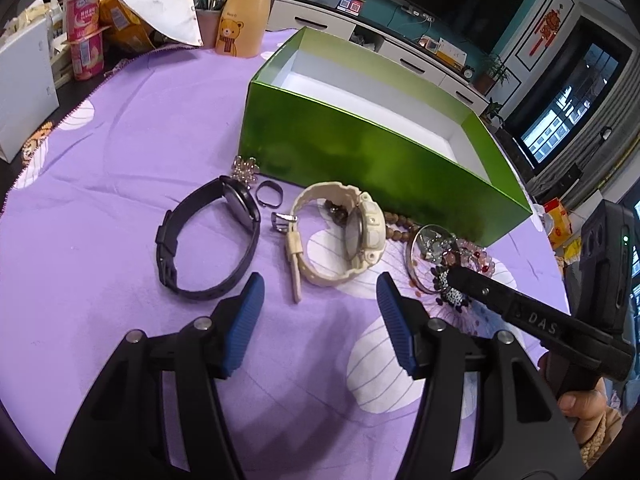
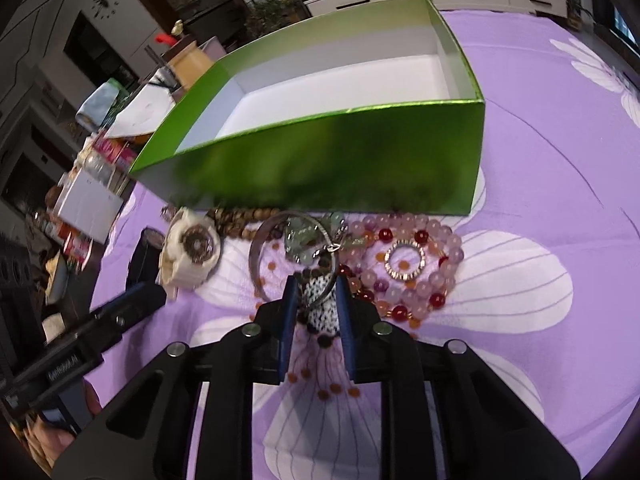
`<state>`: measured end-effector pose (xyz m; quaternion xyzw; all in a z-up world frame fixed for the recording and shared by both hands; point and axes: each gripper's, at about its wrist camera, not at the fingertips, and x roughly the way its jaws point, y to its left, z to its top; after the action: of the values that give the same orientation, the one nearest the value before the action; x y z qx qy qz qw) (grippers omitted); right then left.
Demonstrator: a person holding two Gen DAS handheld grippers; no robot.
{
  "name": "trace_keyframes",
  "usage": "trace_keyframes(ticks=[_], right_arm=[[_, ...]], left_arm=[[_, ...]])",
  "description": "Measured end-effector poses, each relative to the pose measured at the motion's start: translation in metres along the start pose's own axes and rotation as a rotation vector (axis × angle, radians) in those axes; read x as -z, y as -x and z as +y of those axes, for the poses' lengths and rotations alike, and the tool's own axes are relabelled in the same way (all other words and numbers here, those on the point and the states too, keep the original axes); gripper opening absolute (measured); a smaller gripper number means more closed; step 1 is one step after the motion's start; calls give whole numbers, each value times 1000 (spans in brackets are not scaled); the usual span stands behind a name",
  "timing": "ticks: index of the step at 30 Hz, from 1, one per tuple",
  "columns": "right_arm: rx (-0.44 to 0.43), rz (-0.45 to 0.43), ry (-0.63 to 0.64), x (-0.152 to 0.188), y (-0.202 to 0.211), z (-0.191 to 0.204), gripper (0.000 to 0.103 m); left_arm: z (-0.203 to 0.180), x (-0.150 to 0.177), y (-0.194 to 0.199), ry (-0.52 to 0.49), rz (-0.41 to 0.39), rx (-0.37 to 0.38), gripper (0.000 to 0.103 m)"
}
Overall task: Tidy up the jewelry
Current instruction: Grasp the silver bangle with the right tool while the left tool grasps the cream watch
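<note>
A green box [image 1: 360,152] with a bare white inside stands open on the purple cloth; it also shows in the right wrist view [image 2: 320,168]. In front of it lie a black watch [image 1: 208,236], a cream watch [image 1: 340,236], a silver bangle [image 2: 288,256], a wooden bead string [image 2: 240,220], a pink and red bead bracelet [image 2: 404,264] and a black-and-white beaded piece [image 2: 318,300]. My left gripper [image 1: 320,296] is open and empty, near the two watches. My right gripper [image 2: 318,292] has its jaws close on either side of the black-and-white beaded piece.
A small dark ring [image 1: 269,193] and a crystal flower ornament [image 1: 244,168] lie by the box's left corner. A gold ring brooch [image 2: 405,259] lies inside the pink bracelet. Bottles, a bear bottle [image 1: 240,16] and packets crowd the table's far left.
</note>
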<state>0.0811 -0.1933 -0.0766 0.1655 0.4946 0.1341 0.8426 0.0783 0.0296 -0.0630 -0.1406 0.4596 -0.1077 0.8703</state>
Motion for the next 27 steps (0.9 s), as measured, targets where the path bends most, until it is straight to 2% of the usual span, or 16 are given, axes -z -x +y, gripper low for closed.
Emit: trace_keyframes(ticks=[3,6,8,19,22,24,27], right_arm=[[18,1,-7,-5,-4,3,20],[71,-8,18,-8,-7,6,8],[76,-15,25,-9,-7,4,6],[62,-27,42,-3,-1,-4,4],[66,-28,53,-1,0,-4,4],[82,-32,77,0,0,0,4],[99,-41,105,2,-1,4,4]], left_arm=[[2,-5,-3,18,2,7,58],[4,-11,-7,42,1,-10,56],[5,-14,-10,65,1,-6,54],[26,-24,-15,226,0,84,50],[24,-26,-19,212,15,46,46],[21,-28,-26,193,39,5,36],[14,-33,-33,151,50,-44,32]])
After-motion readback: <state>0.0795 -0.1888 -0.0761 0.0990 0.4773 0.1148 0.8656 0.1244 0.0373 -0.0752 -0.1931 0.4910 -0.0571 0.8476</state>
